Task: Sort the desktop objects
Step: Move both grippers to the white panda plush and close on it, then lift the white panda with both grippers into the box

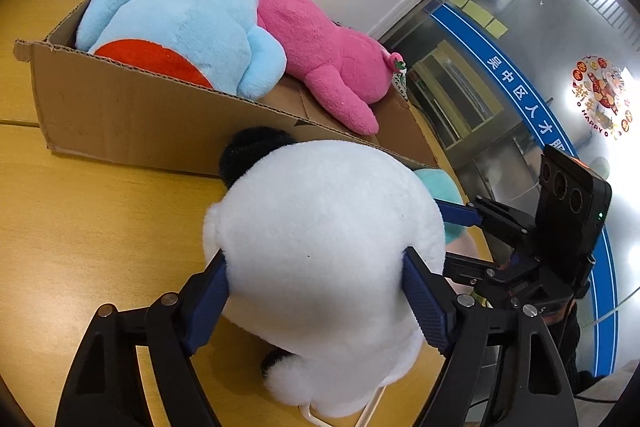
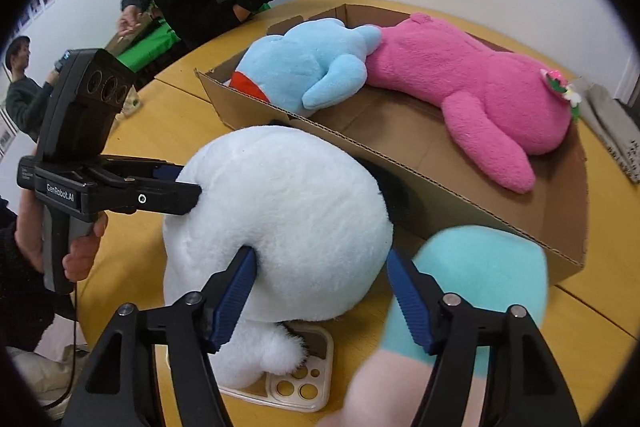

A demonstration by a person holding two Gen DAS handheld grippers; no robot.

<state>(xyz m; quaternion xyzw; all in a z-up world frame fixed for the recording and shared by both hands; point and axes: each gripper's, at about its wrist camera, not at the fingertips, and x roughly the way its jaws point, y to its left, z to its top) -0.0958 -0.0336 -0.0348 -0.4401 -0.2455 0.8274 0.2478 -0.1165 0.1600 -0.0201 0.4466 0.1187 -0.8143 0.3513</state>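
A: What does your cardboard box [image 2: 460, 187] hold?

B: 2 plush toys, lying side by side: a light blue plush [image 2: 308, 67] with a red patch and a pink plush [image 2: 472, 83] with a small flower on it. Part of the box floor shows bare.

A: And your white plush [image 1: 320, 247]?

B: It sits on the table just in front of the box's near wall, black ear toward the cardboard. Your left gripper [image 1: 316, 291] pinches its white body from both sides. Your right gripper [image 2: 320, 299] is spread, 1 pad against the white fur, the other beside a teal and pink plush [image 2: 472, 279].

A: Anything in your way?

B: A clear phone case [image 2: 296, 383] lies under the white plush's tail.

A: The surroundings?

B: A yellow wooden table [image 1: 80, 211], a white wall, a glass door with a blue band, 2 bystanders beyond the table's far edge.
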